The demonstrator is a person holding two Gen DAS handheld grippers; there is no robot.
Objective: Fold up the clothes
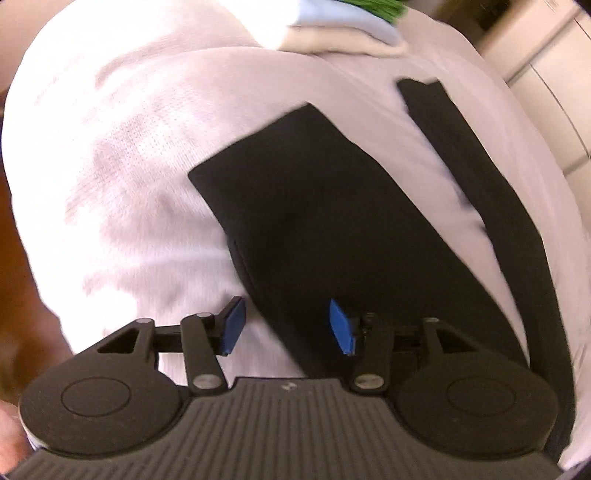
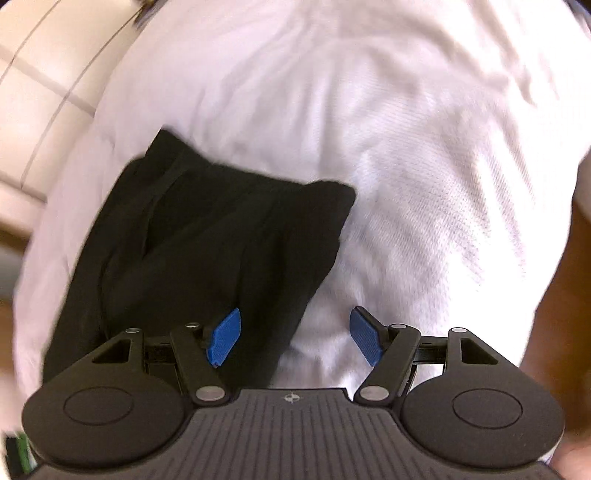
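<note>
A black garment (image 1: pixel 325 221) lies folded flat on a white cloth-covered surface (image 1: pixel 129 166), with a long black strip (image 1: pixel 491 206) running beside it to the right. My left gripper (image 1: pixel 286 326) is open and empty, its blue pads astride the garment's near left edge. In the right wrist view the black garment (image 2: pixel 221 243) lies bunched with folds at the lower left on the white cloth (image 2: pixel 406 147). My right gripper (image 2: pixel 295 339) is open and empty, its left pad over the garment's near right edge, its right pad over white cloth.
A stack of folded pale clothes (image 1: pixel 343 26) sits at the far edge of the surface, with something green behind it. Cream cabinet fronts (image 1: pixel 546 85) stand to the right, also seen in the right wrist view (image 2: pixel 44 92). Brown floor shows at the sides.
</note>
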